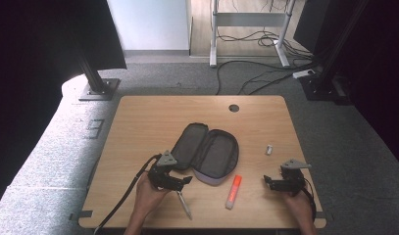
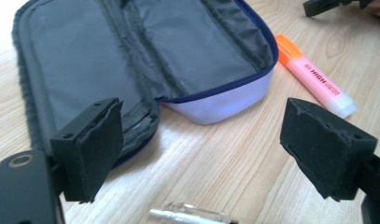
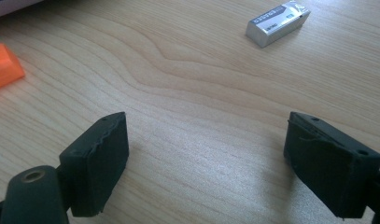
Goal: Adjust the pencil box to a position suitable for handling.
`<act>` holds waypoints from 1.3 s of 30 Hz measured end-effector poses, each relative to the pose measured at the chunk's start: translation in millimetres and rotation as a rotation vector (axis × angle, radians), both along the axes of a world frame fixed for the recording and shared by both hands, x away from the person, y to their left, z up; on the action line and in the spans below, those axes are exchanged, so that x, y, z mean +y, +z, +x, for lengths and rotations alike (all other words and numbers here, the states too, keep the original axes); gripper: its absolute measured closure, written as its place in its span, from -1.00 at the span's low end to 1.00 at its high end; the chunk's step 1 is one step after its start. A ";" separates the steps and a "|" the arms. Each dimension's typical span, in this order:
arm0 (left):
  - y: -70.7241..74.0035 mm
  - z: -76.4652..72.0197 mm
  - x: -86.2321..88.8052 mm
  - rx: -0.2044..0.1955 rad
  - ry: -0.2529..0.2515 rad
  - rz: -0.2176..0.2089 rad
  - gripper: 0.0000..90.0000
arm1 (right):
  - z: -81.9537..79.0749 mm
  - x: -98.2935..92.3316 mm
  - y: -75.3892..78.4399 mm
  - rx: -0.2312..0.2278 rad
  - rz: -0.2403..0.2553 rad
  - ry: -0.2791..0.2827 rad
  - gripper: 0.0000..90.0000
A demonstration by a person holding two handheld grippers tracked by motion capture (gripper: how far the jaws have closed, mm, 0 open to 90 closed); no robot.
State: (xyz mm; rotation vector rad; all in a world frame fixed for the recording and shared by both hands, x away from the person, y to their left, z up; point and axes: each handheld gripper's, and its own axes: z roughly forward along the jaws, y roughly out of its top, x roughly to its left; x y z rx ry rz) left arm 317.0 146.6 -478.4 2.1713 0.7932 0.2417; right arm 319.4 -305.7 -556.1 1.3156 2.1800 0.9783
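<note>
1. Nearest the person, a clear-barrelled pen point(image 1: 184, 204) lies on the wooden worktop point(image 1: 148, 117), just below the left tongs point(image 1: 183, 181).
2. The left tongs are spread apart, gripping nothing, just beside the near edge of the pencil case point(image 1: 207, 152).
3. The right tongs point(image 1: 268, 182) rest well to the right, also spread apart and empty.
4. An orange highlighter point(image 1: 233, 191) lies between the two tongs, near the case.
5. The grey-lined pencil case lies unzipped and flat at mid-worktop.
6. A small white eraser point(image 1: 269, 149) sits farther right.
</note>
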 end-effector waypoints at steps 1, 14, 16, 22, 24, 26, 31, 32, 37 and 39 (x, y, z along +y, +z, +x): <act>0.0 0.1 2.1 0.000 0.006 -0.003 -0.72 | 0.0 0.0 0.0 0.000 0.000 0.000 -0.69; -13.2 4.5 32.6 0.001 0.101 0.029 -0.92 | -0.5 1.1 0.0 0.002 -0.002 0.027 -0.71; -19.6 6.3 38.0 0.007 0.120 0.047 -1.00 | -0.5 1.7 0.1 0.005 -0.003 0.026 -0.72; -32.0 9.2 50.3 0.016 0.144 0.044 -1.00 | -0.4 2.7 0.0 0.003 -0.003 0.015 -0.72; -34.8 8.9 54.7 0.009 0.148 0.045 -1.00 | -0.5 3.3 0.0 0.003 0.001 0.007 -0.72; -36.2 8.6 57.0 0.009 0.150 0.046 -1.00 | -0.6 4.1 0.0 0.003 0.000 0.000 -0.72; -43.9 7.9 71.3 0.005 0.170 0.052 -1.00 | -0.4 4.4 -0.1 0.005 0.001 0.002 -0.75; -47.9 8.3 77.9 0.005 0.182 0.054 -1.00 | -0.2 4.8 -0.2 0.010 -0.002 0.010 -0.80; -56.5 9.8 87.8 0.012 0.207 0.064 -1.00 | 1.0 5.8 -0.8 0.024 -0.011 0.015 -0.96; -61.7 10.9 89.9 0.017 0.214 0.087 -1.00 | 1.8 6.7 -1.4 0.034 -0.019 0.018 -1.00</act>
